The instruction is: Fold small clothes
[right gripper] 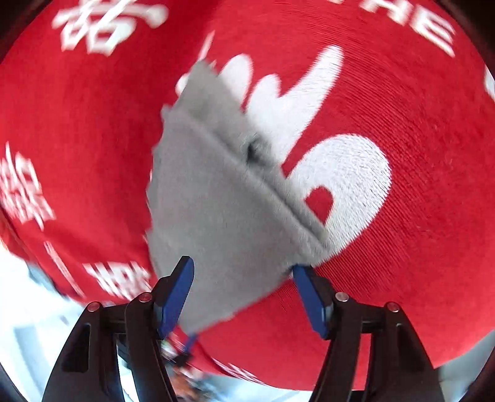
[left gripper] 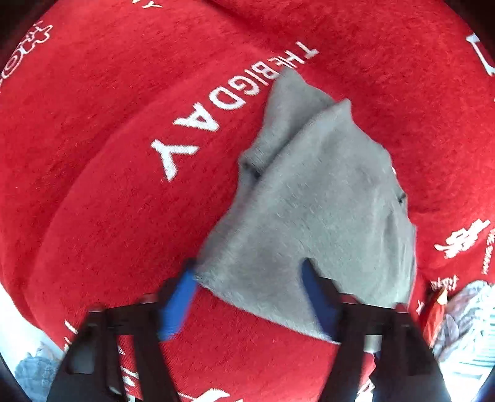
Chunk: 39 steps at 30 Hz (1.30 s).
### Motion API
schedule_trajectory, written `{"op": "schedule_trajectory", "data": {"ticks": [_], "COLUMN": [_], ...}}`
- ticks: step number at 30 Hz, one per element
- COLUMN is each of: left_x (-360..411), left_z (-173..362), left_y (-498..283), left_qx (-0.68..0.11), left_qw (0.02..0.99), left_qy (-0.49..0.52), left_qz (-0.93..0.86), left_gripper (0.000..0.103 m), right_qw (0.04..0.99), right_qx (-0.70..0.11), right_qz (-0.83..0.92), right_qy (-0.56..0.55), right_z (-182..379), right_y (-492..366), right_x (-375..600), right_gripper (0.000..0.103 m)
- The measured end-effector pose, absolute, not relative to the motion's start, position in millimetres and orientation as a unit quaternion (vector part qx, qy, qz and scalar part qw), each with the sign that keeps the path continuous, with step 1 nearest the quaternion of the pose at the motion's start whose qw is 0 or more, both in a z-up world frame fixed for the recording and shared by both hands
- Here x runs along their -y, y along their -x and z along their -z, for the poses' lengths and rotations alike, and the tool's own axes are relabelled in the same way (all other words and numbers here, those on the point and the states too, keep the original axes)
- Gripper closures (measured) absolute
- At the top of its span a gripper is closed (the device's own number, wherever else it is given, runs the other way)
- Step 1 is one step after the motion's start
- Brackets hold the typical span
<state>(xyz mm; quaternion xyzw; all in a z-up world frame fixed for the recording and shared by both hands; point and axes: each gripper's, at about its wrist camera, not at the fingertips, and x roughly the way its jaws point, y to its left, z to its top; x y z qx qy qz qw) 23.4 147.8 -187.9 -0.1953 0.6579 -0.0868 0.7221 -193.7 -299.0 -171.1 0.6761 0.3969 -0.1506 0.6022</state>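
A: Both of your tools gape wide, left tool (left gripper: 247, 293) and right tool (right gripper: 243, 292), gripping nothing; each straddles the near edge of the grey fleece garment (left gripper: 312, 198).

B: It lies on the red lettered cloth (left gripper: 102, 160): light, limp. Pinch its near corners. Its long axis runs away from you.

White capitals on the red cloth (left gripper: 92, 154) read "THE BIG DAY" (left gripper: 235, 105) in the left wrist view, running upside down beside the grey garment (left gripper: 315, 210). More white characters sit near that cloth's right edge, too small to read. In the right wrist view the red cloth (right gripper: 417, 247) carries "HE" (right gripper: 423, 27) at top right; its other white marks are blurred.
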Motion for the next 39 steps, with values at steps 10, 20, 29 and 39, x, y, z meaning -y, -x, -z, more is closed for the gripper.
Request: {"op": "schedule_trajectory", "data": {"ticks": [10, 20, 29, 39], "left_x": [-137.5, -172.0, -132.4, -132.4], "left_z": [176.6, 161.9, 145.2, 170.2], "left_y": [-10.4, -1.4, -17.5, -28.2], "left_qx": [-0.640, -0.644, -0.620, -0.645], "left_qw": [0.751, 0.761, 0.773, 0.758], "left_qy": [0.098, 0.013, -0.004, -0.016], "left_qz": [0.132, 0.077, 0.134, 0.095], "left_gripper": [0.085, 0.079, 0.079, 0.079], "right_qw": [0.649, 0.645, 0.724, 0.703], "right_qx": [-0.506, -0.561, -0.553, -0.598], "right_qz": [0.149, 0.170, 0.112, 0.118], "right_qy": [-0.548, -0.490, -0.397, -0.366], "right_z": [152.2, 144.1, 98.1, 143.4], "right_y": [179.7, 195.0, 139.4, 118.5], "right_x": [301.7, 301.9, 282.5, 290.0], "right_gripper": [0.096, 0.096, 0.096, 0.098]}}
